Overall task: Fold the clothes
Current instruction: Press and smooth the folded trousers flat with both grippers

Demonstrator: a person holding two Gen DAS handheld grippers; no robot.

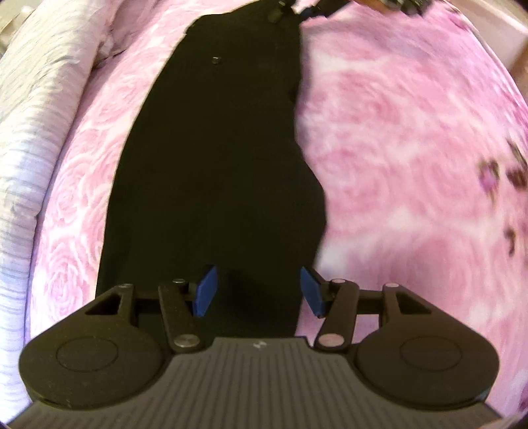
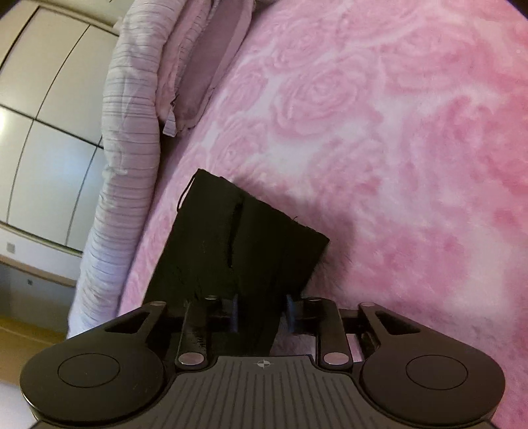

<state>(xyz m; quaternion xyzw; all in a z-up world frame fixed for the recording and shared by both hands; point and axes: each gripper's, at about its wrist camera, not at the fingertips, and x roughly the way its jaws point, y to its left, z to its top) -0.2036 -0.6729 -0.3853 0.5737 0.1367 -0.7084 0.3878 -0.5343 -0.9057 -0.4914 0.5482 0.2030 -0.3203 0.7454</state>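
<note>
A long black garment lies stretched on the pink rose-pattern blanket. My left gripper is open, its blue pads spread just above the near end of the garment. The far end of the garment reaches the right gripper, seen at the top edge. In the right wrist view the black garment hangs or lies ahead with a slit down its middle, and my right gripper has its fingers part way apart with black cloth between them; whether they pinch it is unclear.
A rolled grey-white striped quilt runs along the bed's left side, also in the right wrist view. A pink pillow lies beside it. White wardrobe doors stand beyond the bed. The blanket spreads to the right.
</note>
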